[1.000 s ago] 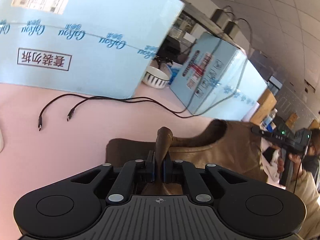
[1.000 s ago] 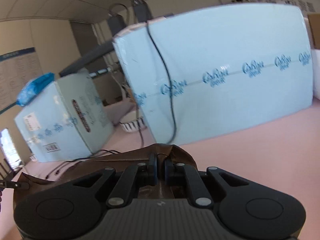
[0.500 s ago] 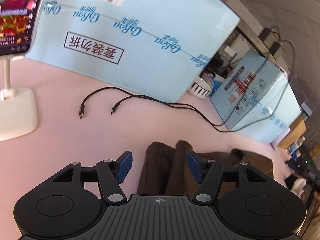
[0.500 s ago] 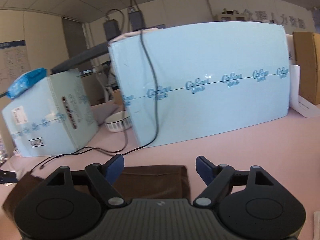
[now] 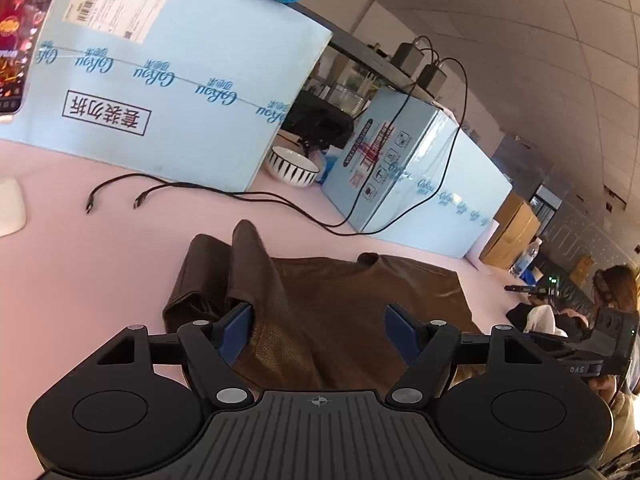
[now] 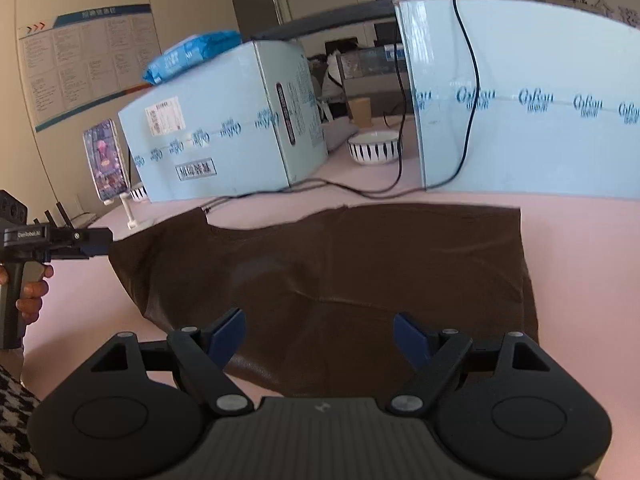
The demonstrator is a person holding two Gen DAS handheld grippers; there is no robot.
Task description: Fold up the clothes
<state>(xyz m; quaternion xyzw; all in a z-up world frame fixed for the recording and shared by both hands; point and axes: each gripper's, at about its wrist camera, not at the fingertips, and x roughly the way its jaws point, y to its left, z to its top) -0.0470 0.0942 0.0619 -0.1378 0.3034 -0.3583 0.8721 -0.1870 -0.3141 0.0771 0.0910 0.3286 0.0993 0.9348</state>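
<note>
Both jaws gape wide, having just been opening: your left gripper (image 5: 318, 334) and right gripper (image 6: 320, 334) grip nothing now. Between and beyond each pair of blue pads (image 6: 228, 330) lies the dark brown, faintly glossy folded garment (image 6: 340, 280), flat on the pink table (image 6: 580, 240). It looks soft, light, maybe slippery, so pinch a folded edge or corner. Farther left, a ridge (image 5: 248, 256) stands up.

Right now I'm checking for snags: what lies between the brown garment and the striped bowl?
In the left wrist view, black cables cross the bare pink table between the brown garment and the striped bowl.
</note>
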